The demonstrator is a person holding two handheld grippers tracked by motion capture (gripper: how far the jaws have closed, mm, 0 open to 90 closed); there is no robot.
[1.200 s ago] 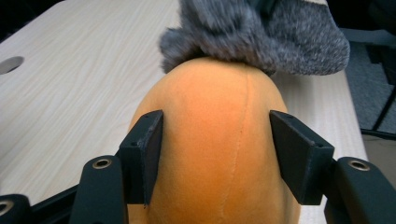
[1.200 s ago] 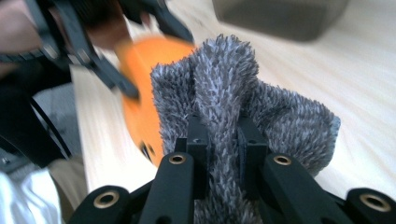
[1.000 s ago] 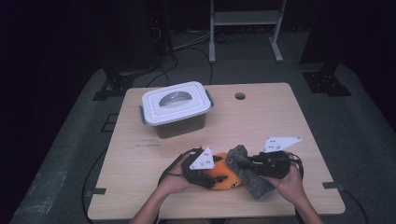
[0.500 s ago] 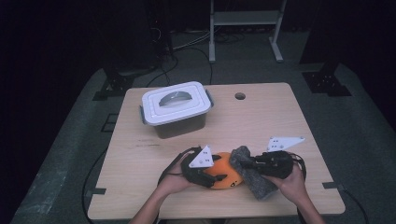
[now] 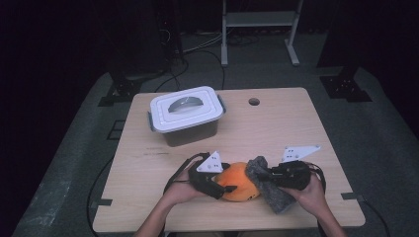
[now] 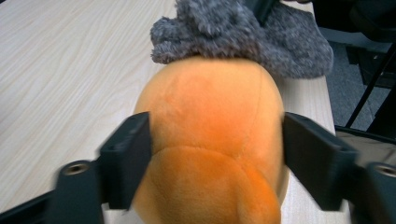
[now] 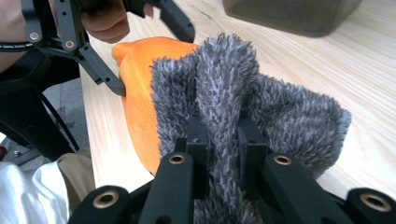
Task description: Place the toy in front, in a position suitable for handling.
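High view: near the front edge of the light wooden table (image 5: 296, 123), a round orange plush toy (image 5: 238, 181) lies between the left gripper (image 5: 223, 186) and right gripper (image 5: 267, 174).

Left gripper view: its jaws, just opening, flank the toy.

Right gripper view: jaws pinch a fuzzy grey cloth (image 7: 224, 93).

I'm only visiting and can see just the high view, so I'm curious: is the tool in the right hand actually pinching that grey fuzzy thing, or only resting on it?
Observer: Pinching. In its own view the right gripper has a fold of the grey fuzzy cloth squeezed between its shut jaws.
Operator: And the other tool?
Observer: The left gripper has the orange plush toy between its jaws, which have just been opening.
Operator: Do the grey and the orange touch?
Observer: Yes. In the left gripper view the cloth's edge lies on the toy's far end.
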